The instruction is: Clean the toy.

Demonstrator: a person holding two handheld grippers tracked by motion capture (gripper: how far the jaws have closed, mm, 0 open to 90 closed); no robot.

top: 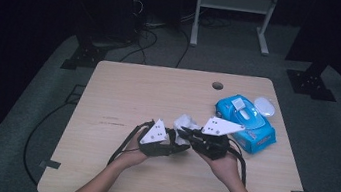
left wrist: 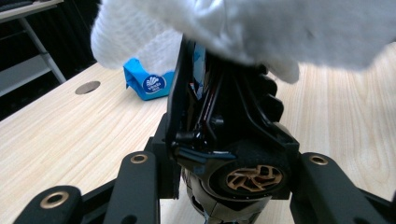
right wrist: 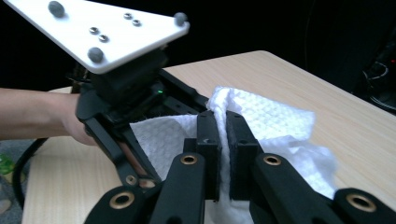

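A black toy car (left wrist: 219, 116) with a bronze-spoked wheel (left wrist: 254, 177) stands nose-up between the jaws of my left gripper (left wrist: 229, 163), which is shut on it. A white wipe (left wrist: 261, 28) lies over the top of the car. My right gripper (right wrist: 223, 135) is shut on a fold of that wipe (right wrist: 275, 121) and presses it against the car. In the high view both grippers meet at the table's middle, the left gripper (top: 181, 148) and the right gripper (top: 188, 133), with the wipe (top: 184, 124) bunched between them.
A blue wet-wipe pack (top: 247, 123) lies to the right of the hands, with a white oval object (top: 265, 107) beside it. The table (top: 123, 94) has a cable hole (top: 217, 86) near the far edge. Cables trail from both grippers toward the near edge.
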